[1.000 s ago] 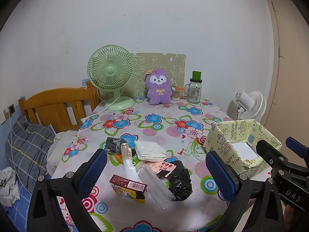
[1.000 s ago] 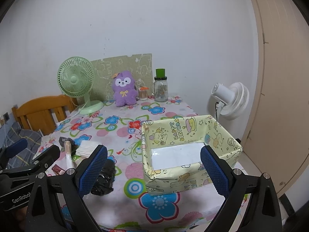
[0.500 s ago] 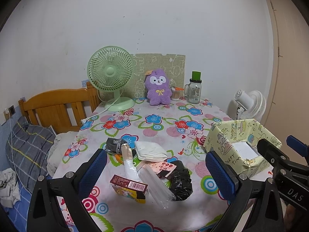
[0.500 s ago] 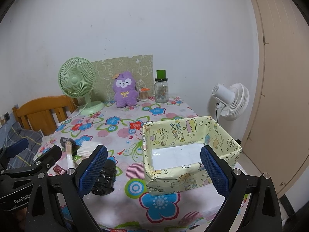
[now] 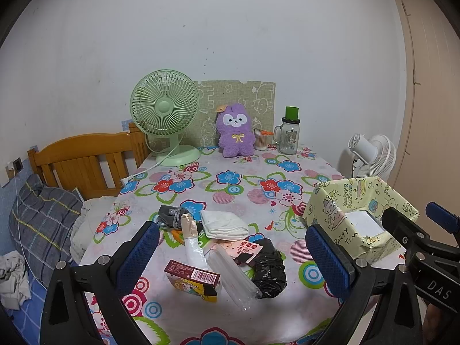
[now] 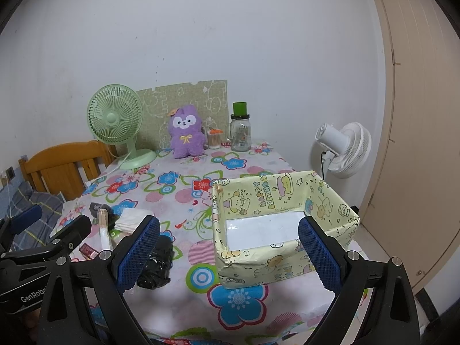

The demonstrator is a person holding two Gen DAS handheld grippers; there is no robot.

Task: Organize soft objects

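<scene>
Both grippers hang above the counter's near edge, jaws wide apart and empty: the left gripper [image 5: 230,254] faces the heap of soft bits [image 5: 222,243], the right gripper [image 6: 228,250] the papered box [image 6: 283,221] at the right edge, likely their destination.

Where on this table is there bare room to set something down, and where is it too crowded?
Free: the tablecloth between the green fan and purple plush at the back and the pile in front; also the strip between the black bag and the yellow box, whose inside looks empty. Crowded: the pile around the white cloth.
</scene>
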